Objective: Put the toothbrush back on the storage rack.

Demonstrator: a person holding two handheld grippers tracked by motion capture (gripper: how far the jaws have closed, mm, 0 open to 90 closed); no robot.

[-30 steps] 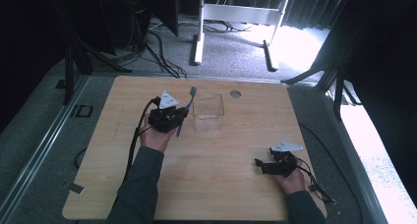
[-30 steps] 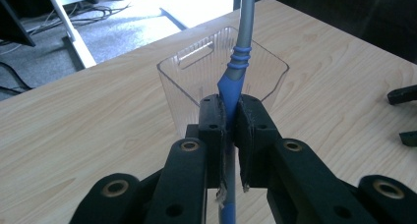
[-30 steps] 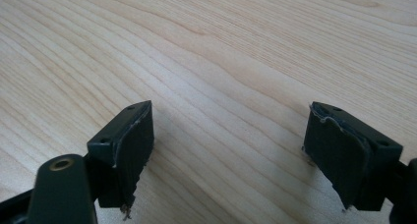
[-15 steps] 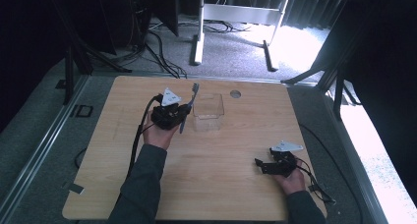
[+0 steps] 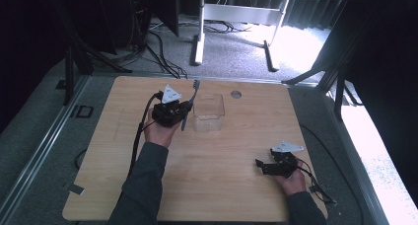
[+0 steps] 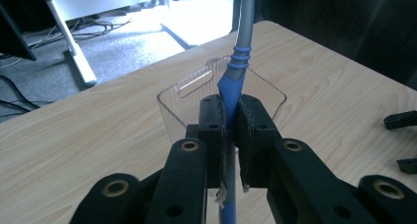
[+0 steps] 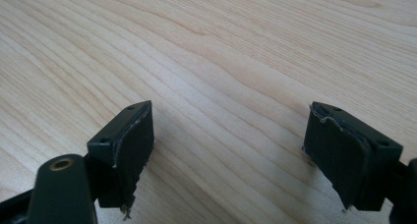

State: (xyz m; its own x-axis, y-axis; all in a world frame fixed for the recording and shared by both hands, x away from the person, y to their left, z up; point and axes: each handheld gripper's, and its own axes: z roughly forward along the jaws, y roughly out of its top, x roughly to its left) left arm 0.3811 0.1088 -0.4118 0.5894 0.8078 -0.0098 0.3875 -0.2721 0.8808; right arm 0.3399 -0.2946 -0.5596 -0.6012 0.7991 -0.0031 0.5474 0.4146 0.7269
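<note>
- Wooden table [image 5: 148,185] stands on a grey carpeted floor [image 5: 231,52], with black cables [image 5: 157,47] and the white feet of a stand [image 5: 236,13] beyond its far edge; the dark surroundings leave the tabletop as the lit working area.
- On the left, the left gripper [image 5: 183,110] sits in the person's left hand [image 5: 160,131] toward the far half of the table, its jaws clamped tight on a toothbrush [image 5: 190,104].
- In the left gripper view the pads pinch the blue part of the toothbrush handle [image 6: 229,94], and the grey end of the brush rises past the top of the picture. Gripping it partway along seems meant to keep the brush steady and roughly upright, so one end can be steered.
- Just to the right of that gripper, a clear plastic cup [image 5: 208,112] stands upright on the table. In the left gripper view the brush lines up with the cup's open mouth [image 6: 196,81], so the likely aim is to stand the brush in the cup; whether the brush touches the rim I cannot tell.
- A small round metal fitting [image 5: 236,94] is set in the table behind the cup, apart from it.
- On the right, the right gripper [image 5: 260,166] lies low near the front edge in the right hand [image 5: 291,180], well apart from the cup. Its jaws stand wide with nothing between them, bare wood under them [image 7: 226,135], so it looks parked out of the way.
</note>
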